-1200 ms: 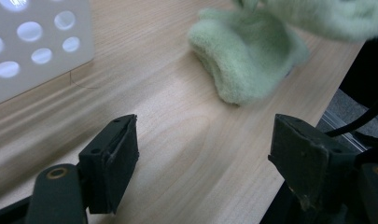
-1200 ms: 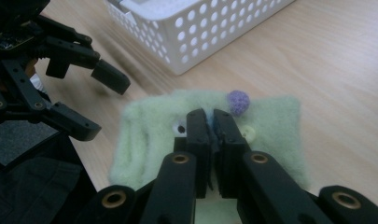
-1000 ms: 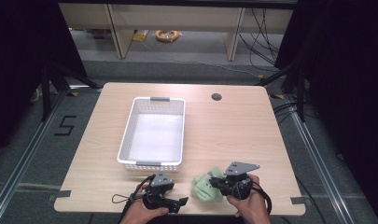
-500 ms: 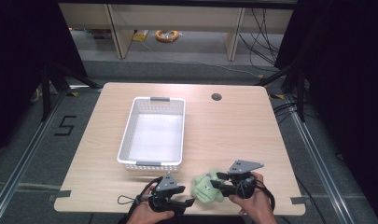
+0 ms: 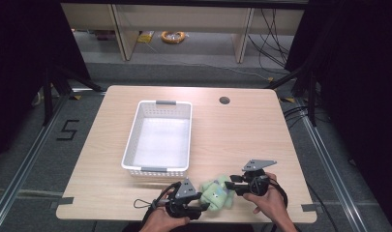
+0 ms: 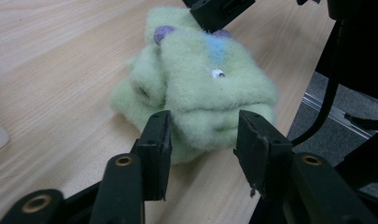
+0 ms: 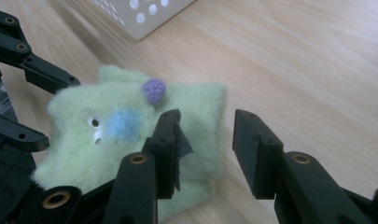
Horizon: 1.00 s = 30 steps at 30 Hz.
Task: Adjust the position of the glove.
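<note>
A pale green plush toy (image 5: pixel 217 193) with a blue patch, a purple knob and small eyes lies near the table's front edge. My left gripper (image 5: pixel 202 206) is at its left side, open. In the left gripper view the toy (image 6: pixel 200 84) bulges into the gap between the jaws of my left gripper (image 6: pixel 203 144). My right gripper (image 5: pixel 231 185) comes in from the toy's right, also open. In the right gripper view my right gripper (image 7: pixel 205 140) straddles a corner of the toy (image 7: pixel 130 116). The toy still rests on the wood.
A white perforated basket (image 5: pixel 131 145) stands empty just beyond the toy, left of centre; its corner (image 7: pixel 140 14) shows in the right gripper view. A round cable hole (image 5: pixel 224 100) is at the table's far side. The table edge drops off close behind both hands.
My left gripper has slid right, up against the toy, so its jaws now flank the plush. The right gripper and the toy have barely shifted.
</note>
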Motion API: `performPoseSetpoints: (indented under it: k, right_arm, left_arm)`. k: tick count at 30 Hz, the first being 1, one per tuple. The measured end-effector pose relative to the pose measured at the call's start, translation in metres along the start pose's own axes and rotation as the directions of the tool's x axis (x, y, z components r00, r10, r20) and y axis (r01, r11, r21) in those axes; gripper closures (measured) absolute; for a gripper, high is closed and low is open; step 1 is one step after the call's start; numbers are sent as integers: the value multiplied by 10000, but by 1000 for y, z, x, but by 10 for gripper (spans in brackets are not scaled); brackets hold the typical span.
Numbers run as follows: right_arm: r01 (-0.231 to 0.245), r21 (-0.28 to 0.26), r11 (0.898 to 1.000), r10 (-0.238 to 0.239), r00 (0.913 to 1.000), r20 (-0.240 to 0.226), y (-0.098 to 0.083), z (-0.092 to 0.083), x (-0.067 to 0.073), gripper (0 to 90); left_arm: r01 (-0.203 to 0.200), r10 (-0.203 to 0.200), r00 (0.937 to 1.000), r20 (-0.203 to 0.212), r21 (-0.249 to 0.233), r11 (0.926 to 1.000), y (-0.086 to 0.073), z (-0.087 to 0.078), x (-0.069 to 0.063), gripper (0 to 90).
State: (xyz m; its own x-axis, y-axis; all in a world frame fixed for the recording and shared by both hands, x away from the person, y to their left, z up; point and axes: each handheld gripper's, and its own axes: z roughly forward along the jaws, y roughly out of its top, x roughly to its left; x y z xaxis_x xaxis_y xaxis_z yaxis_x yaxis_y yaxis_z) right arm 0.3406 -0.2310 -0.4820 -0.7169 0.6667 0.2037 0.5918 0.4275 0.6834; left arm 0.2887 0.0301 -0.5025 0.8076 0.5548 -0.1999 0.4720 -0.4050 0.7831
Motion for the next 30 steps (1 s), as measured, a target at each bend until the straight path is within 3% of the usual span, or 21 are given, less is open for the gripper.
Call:
performPoseSetpoints:
  k: [4,6,10,12,13,16,17,18,20,21,23,24,26,27,29,30]
  right_arm:
    - [-130,210,9997,137,9994,-304,-3,6,-1,771]
    - [-63,133,9999,67,9996,-272,-3,3,0,845]
    - [49,19,10000,-49,9998,-206,-2,1,1,862]
    - [-255,23,9997,256,9991,-344,-2,-1,4,867]
    - [-109,-330,9994,92,9985,-538,0,-6,4,870]
    - [-265,-467,9986,240,9983,-536,0,-14,10,870]
    - [-239,-575,9981,208,9984,-533,-2,-21,15,870]
    - [-239,-575,9981,208,9984,-533,-2,-21,15,870]
    - [-581,-746,9955,533,9965,-647,-7,-25,23,870]
    - [-680,-792,9945,617,9949,-798,-9,-26,24,870]
    - [-776,-1003,9919,690,9939,-865,-14,-26,27,870]
    - [-1086,-936,9897,1009,9914,-837,-16,-27,32,870]
    - [-898,-1142,9894,823,9942,-688,-20,-27,34,870]
    - [-1180,-1232,9853,1099,9915,-702,-23,-27,38,870]
    - [-1346,-1249,9830,1259,9892,-752,-25,-26,42,870]
    - [-946,-1333,9866,888,9949,-488,-26,-26,41,870]
  left_arm:
    - [-150,150,9999,-5,-19,9999,1,0,4,663]
    - [224,-224,9996,171,6,9997,1,0,6,725]
    - [370,-370,9988,315,36,9993,1,1,10,797]
    - [465,-464,9984,322,-31,9989,3,-2,8,811]
    - [517,-512,9979,394,-116,9986,4,-4,7,817]
    - [285,-271,9980,569,-236,9993,14,-13,7,821]
    - [21,-13,9982,604,-128,9999,17,-16,8,822]
    - [316,-286,9969,729,-412,9987,20,-17,7,822]
    - [385,-359,9970,685,-383,9985,25,-19,11,824]
    - [164,-137,9979,629,-423,9990,28,-19,15,825]
    - [326,-306,9979,578,-338,9989,33,-18,21,826]
    - [497,-472,9970,614,-393,9980,34,-17,24,827]
    - [708,-683,9952,701,-333,9969,37,-13,31,827]
    - [925,-902,9931,748,-272,9953,37,-11,32,828]
    - [889,-869,9938,694,-259,9957,39,-7,36,828]
    - [914,-899,9933,725,-180,9956,40,-5,37,828]
